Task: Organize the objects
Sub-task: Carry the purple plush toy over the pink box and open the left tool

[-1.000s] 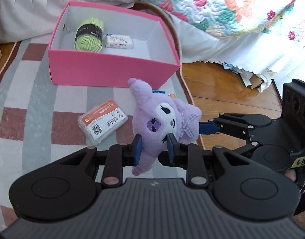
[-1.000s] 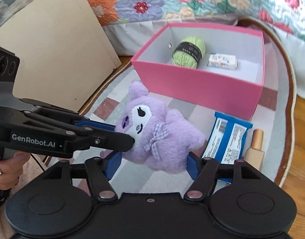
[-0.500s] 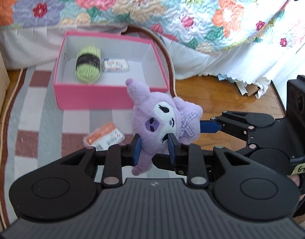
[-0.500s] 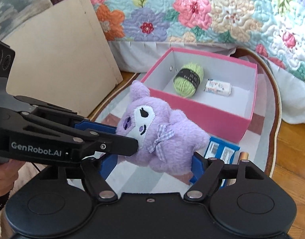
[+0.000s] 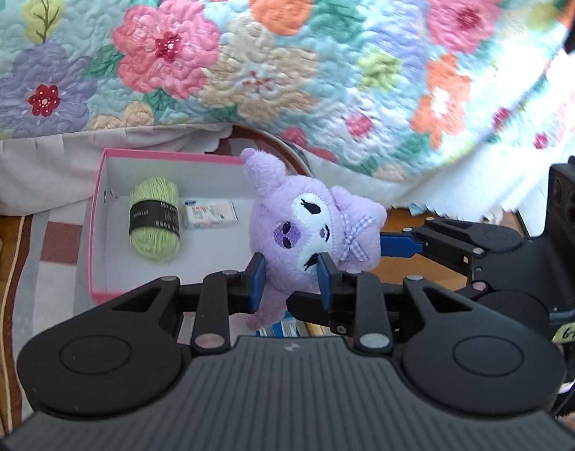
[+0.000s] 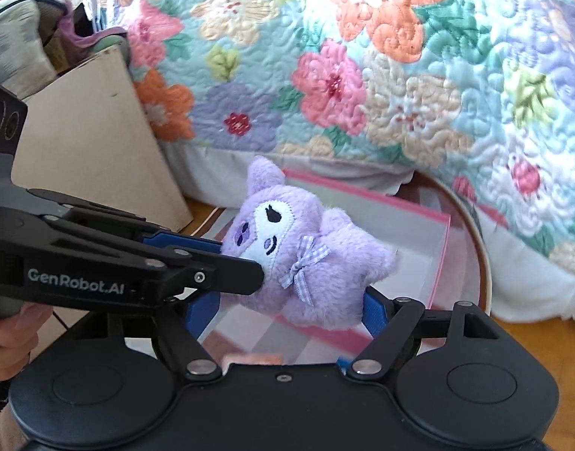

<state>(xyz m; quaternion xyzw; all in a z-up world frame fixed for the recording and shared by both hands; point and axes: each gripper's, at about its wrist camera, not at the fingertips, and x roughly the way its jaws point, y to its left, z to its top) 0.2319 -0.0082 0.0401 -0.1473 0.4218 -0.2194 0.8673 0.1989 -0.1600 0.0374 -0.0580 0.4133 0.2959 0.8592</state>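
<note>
A purple plush toy [image 5: 310,225] with a gingham bow hangs in the air over the near right corner of the pink box [image 5: 96,225]. My left gripper [image 5: 291,278] is shut on its lower face. In the right wrist view that left gripper [image 6: 238,259] reaches in from the left. My right gripper [image 6: 287,312] stands wide with the plush [image 6: 306,263] between its jaws. Its right pad touches the fur and its left pad stands clear of it. Inside the box lie a green yarn ball [image 5: 154,221] and a small white packet [image 5: 210,214].
A flowered quilt [image 5: 287,56] hangs down over the bed right behind the box. A tan cardboard panel [image 6: 92,143] leans at the left. The box sits on a striped rug [image 5: 54,263], with wooden floor [image 5: 419,214] to its right. A blue packet [image 5: 287,327] lies below the plush.
Both grippers have risen and moved toward the box with the plush, which now hangs over the box's corner. The right gripper's jaws stand wider. The orange packet has left the view.
</note>
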